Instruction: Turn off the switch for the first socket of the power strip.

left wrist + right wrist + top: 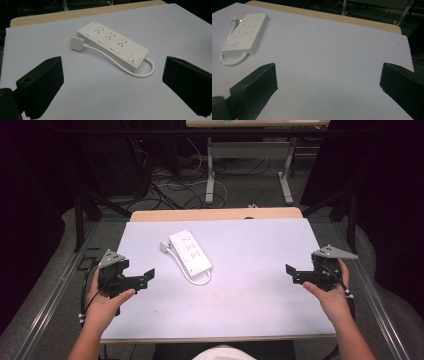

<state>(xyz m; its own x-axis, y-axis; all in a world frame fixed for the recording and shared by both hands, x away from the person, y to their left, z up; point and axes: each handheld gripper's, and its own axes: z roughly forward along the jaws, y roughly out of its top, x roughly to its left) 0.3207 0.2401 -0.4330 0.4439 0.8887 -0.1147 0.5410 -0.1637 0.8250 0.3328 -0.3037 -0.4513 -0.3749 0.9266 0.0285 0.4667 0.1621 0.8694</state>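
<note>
- A white sheet [250, 285] covers most of the tabletop, with faint smudges near its middle.
- The wooden tabletop [215, 214] shows as a light strip along the far edge of the sheet; in the right gripper view the same strip [362, 20] runs along the sheet's far side.
- Beyond the table stands a second desk [257, 123], its pale top at the upper edge of the high view, on two grey metal legs [210, 175].
- Black and white cables [170, 185] lie tangled on the grey floor [250, 190] between the two tables.
- Metal rails [45, 295] run along both sides of the table.
- Dark curtains [385, 180] close in the space left and right.
</note>
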